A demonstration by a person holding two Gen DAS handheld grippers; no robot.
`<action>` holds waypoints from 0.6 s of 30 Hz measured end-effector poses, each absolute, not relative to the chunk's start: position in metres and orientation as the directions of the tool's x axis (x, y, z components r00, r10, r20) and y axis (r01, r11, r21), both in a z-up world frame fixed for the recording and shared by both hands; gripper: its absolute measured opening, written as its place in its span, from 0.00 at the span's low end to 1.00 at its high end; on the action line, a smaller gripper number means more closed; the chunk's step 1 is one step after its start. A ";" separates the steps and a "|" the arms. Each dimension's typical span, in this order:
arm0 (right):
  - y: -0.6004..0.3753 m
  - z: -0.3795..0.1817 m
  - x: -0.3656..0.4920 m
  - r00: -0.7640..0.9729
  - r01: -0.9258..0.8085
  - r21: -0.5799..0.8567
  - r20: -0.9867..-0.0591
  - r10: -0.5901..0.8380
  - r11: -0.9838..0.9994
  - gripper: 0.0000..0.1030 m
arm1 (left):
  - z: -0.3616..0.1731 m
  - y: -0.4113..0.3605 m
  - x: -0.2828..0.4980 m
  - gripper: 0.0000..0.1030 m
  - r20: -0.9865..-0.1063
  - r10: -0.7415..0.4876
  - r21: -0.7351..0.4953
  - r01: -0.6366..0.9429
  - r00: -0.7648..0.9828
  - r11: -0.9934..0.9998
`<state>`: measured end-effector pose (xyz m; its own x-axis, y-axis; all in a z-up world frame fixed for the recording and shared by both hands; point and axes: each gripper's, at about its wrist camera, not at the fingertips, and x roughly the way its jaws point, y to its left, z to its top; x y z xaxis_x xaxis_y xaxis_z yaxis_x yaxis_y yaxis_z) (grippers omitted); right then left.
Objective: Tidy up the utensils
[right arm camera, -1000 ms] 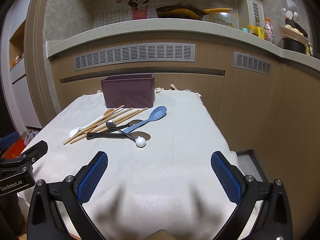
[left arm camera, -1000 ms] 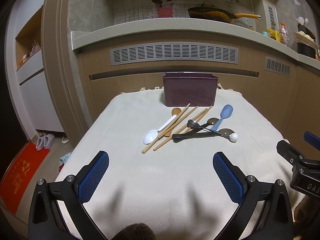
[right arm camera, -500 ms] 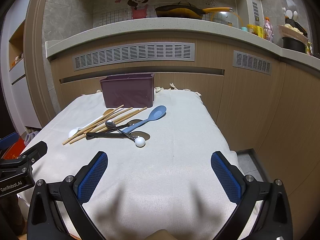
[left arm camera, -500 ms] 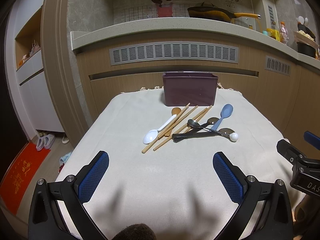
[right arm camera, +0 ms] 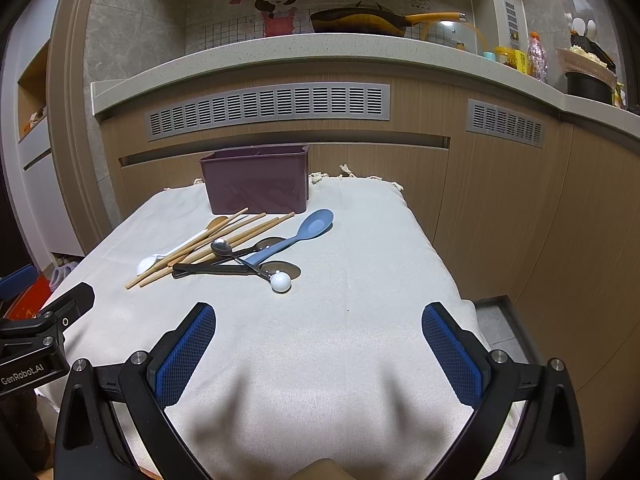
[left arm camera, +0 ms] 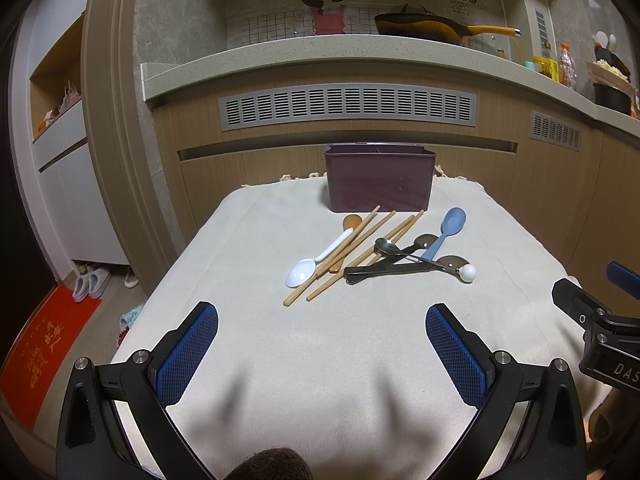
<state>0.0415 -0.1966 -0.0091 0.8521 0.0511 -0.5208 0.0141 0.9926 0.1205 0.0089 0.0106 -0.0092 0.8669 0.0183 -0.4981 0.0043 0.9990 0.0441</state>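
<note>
A dark purple utensil box stands at the far edge of a cloth-covered table. In front of it lies a pile of utensils: wooden chopsticks, a white spoon, a blue spoon, a metal spoon with a white ball end, a black-handled utensil. My left gripper is open and empty, near the front, short of the pile. My right gripper is open and empty, to the right of it.
A wooden kitchen counter front rises just behind the table. A frying pan sits on the counter. To the left are a door frame, a red mat and slippers on the floor.
</note>
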 end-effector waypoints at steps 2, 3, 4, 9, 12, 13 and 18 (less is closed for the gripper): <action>-0.197 -0.009 0.042 0.852 0.015 0.121 -0.522 0.051 0.993 1.00 | -0.010 0.011 0.009 1.00 -0.498 0.018 0.044 0.005 0.867 0.999; -0.197 -0.009 0.042 0.852 0.015 0.120 -0.521 0.051 0.993 1.00 | -0.010 0.010 0.009 1.00 -0.498 0.018 0.044 0.004 0.867 0.999; -0.197 -0.009 0.042 0.854 0.016 0.118 -0.517 0.048 0.993 1.00 | -0.010 0.011 0.009 1.00 -0.498 0.018 0.045 0.004 0.867 0.999; -0.197 -0.009 0.043 0.857 0.016 0.115 -0.513 0.046 0.993 1.00 | -0.011 0.010 0.009 1.00 -0.503 0.017 0.045 0.007 0.864 0.999; -0.195 -0.011 0.044 0.854 0.016 0.118 -0.518 0.048 0.993 1.00 | -0.013 0.009 0.009 1.00 -0.511 0.013 0.045 0.012 0.860 0.999; -0.195 -0.012 0.044 0.854 0.016 0.119 -0.519 0.048 0.993 1.00 | -0.013 0.009 0.009 1.00 -0.512 0.012 0.044 0.012 0.859 0.999; -0.195 -0.011 0.044 0.852 0.014 0.120 -0.521 0.051 0.993 1.00 | -0.014 0.010 0.011 1.00 -0.518 0.010 0.041 0.012 0.855 0.999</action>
<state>0.0441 -0.1951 -0.0110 0.8519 0.0511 -0.5211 0.0140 0.9927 0.1202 0.0110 0.0102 -0.0136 0.8554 0.0103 -0.5178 0.0125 0.9991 0.0405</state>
